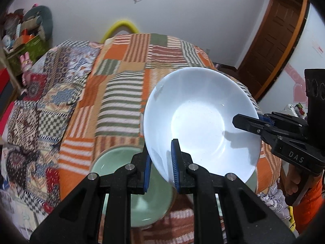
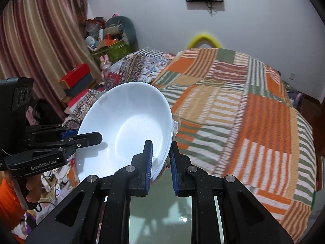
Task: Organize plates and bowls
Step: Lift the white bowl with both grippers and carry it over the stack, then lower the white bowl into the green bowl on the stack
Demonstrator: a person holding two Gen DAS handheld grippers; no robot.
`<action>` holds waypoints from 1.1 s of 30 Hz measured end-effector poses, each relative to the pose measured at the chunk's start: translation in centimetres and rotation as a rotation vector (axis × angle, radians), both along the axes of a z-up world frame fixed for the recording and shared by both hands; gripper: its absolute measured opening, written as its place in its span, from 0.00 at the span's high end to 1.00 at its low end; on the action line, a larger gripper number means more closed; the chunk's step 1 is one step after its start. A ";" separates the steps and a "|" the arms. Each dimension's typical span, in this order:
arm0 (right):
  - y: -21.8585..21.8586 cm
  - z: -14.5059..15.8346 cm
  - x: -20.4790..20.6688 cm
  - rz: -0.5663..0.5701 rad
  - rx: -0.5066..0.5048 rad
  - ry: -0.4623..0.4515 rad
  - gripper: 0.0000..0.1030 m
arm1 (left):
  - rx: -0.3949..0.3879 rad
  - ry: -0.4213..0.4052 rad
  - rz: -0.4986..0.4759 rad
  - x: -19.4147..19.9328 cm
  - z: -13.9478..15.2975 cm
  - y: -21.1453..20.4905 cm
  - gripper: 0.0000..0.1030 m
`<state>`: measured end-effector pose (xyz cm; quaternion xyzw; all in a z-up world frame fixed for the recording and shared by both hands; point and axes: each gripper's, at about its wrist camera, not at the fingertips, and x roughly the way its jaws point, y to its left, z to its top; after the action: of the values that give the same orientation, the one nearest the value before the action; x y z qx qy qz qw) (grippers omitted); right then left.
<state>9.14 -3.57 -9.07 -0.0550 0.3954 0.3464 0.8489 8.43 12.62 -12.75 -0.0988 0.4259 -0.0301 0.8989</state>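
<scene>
While both hand-held grippers clamp it from opposite sides, the white bowl hangs tilted in the air above the near edge of the bed, its hollow facing the cameras and holding nothing. Nearest in the left wrist view, the left hand-held gripper has its blue pads closed narrow on the bowl's near rim, one pad inside the hollow and one behind the wall. From the right edge of that view the right hand-held gripper pinches the opposite rim in the same way, with a black finger lying over the inner wall and casting a shadow there. In the right wrist view the same grip shows on the rim between its own pads, and the left one reaches in from the left.

Below and just behind the white bowl sits a pale green bowl, upright and empty, partly hidden by the left gripper's fingers and by the white bowl. It rests on a glassy surface at the foot of the bed.

Farther off, the striped patchwork bedspread covers the bed up to the white wall.
</scene>
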 end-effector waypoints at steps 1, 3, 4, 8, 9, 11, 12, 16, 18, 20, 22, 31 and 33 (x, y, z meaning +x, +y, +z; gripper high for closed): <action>0.3 -0.1 -0.3 0.005 0.000 0.003 0.85 | -0.002 0.003 0.009 -0.4 -0.2 0.5 0.83; 1.3 -0.5 -0.6 0.023 -0.003 0.013 0.85 | -0.006 0.009 0.027 -1.1 -0.6 1.4 0.83; 1.9 -0.8 -0.9 0.032 -0.005 0.018 0.85 | -0.007 0.014 0.038 -1.5 -0.9 2.0 0.83; 3.2 -1.5 -1.5 0.059 -0.012 0.036 0.85 | -0.012 0.027 0.067 -2.4 -1.7 3.4 0.83; 3.8 -1.8 -1.6 0.066 -0.015 0.042 0.85 | -0.014 0.031 0.074 -2.6 -2.0 3.8 0.83; 4.4 -2.2 -1.9 0.078 -0.019 0.053 0.85 | -0.018 0.039 0.089 -3.0 -2.5 4.6 0.83; 4.8 -2.5 -2.0 0.085 -0.022 0.059 0.85 | -0.021 0.044 0.096 -3.3 -2.8 4.9 0.83; 6.0 -3.5 -2.5 0.106 -0.038 0.087 0.85 | -0.030 0.065 0.122 -4.0 -4.1 6.0 0.83; 6.5 -4.2 -2.6 0.116 -0.048 0.104 0.85 | -0.034 0.076 0.131 -4.2 -4.6 6.3 0.83; 6.9 -4.7 -2.9 0.124 -0.058 0.118 0.85 | -0.037 0.090 0.139 -4.4 -5.4 6.7 0.83; 7.3 -5.3 -3.0 0.131 -0.069 0.134 0.85 | -0.043 0.108 0.146 -4.6 -6.2 7.0 0.83; 8.8 -6.9 -3.5 0.155 -0.115 0.174 0.85 | -0.037 0.158 0.163 -4.8 -8.8 7.9 0.83; 9.0 -7.1 -3.6 0.160 -0.121 0.176 0.85 | -0.036 0.167 0.169 -4.8 -9.3 8.1 0.83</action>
<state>5.50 5.44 -16.16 -0.1068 0.4830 0.3920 0.7756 3.60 20.72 -22.07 -0.1527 0.4886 0.0462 0.8578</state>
